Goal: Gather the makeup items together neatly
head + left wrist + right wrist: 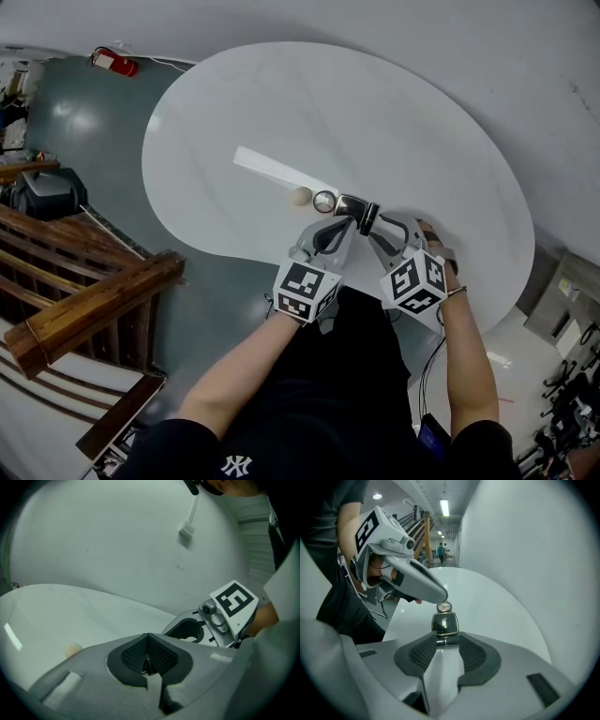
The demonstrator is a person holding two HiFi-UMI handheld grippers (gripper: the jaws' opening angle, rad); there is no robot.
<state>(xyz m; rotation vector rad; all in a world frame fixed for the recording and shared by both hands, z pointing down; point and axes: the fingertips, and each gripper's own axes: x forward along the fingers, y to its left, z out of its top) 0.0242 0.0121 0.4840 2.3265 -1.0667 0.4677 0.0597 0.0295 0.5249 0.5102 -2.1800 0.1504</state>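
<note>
- Left gripper (148, 640) sat at the near table edge, jaws shut tight together.
- Right gripper (444, 643), just to its right, had its pads clamped on the silver base of a dark glossy makeup case (445, 623).
- Round silver cap (324, 201) lay just beyond the case, by the left gripper's tip.
- Beige ball (300, 197) sat beside the cap, to its left.
- White strip (279, 171) lay farther off on the white table (412, 112).

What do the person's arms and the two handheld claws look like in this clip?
Both the left claw and right claw have light grey moulded bodies with black ribbed pads. Each carries a white cube with black square markers. The person wears a black short-sleeved top; forearms are bare.
</note>
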